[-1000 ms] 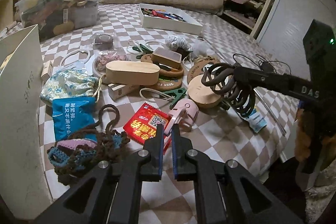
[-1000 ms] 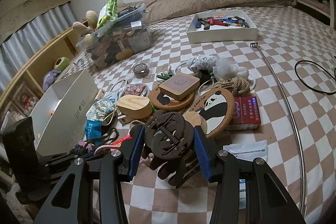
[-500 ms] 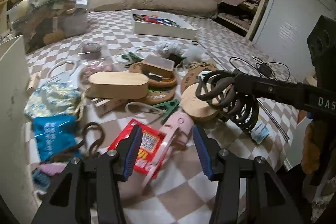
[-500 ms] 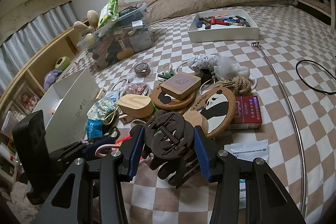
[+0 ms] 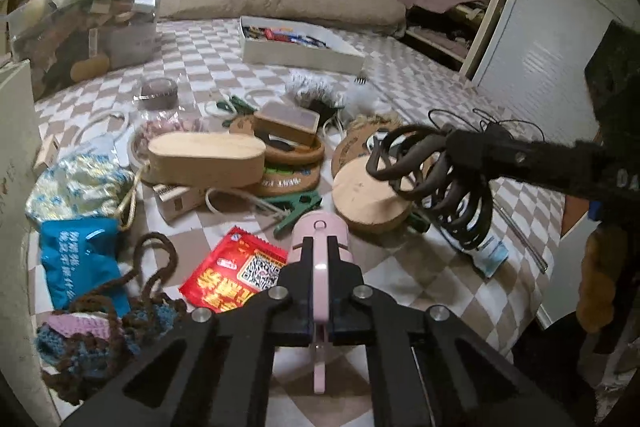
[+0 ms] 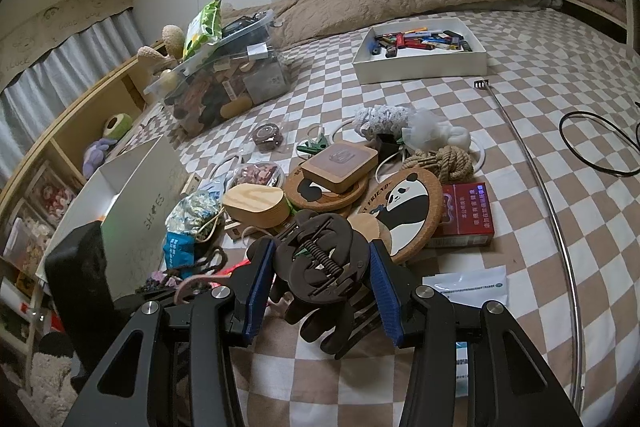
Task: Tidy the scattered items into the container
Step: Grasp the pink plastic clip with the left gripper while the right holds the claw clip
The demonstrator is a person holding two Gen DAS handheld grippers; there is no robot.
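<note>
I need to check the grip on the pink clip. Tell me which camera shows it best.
The left wrist view: the pink clip sits centred, pinched between the left gripper fingers. In the right wrist view only a pink sliver shows behind the right gripper and its black claw clip.

A pale pink clip [image 5: 320,259] is showing at lower centre, with a red and yellow packet [image 5: 236,273] to its left. Further left, a bright blue pouch [image 5: 78,259] is lying under a blue-and-cream floral bag [image 5: 80,183]. The bedspread [image 6: 520,131] is showing beige and white checks. At centre, a black hair claw [image 6: 320,275] is sitting between blue pads [image 6: 386,297], near a black-and-white panda coaster [image 6: 408,211] and a dark red box [image 6: 466,215].
</note>
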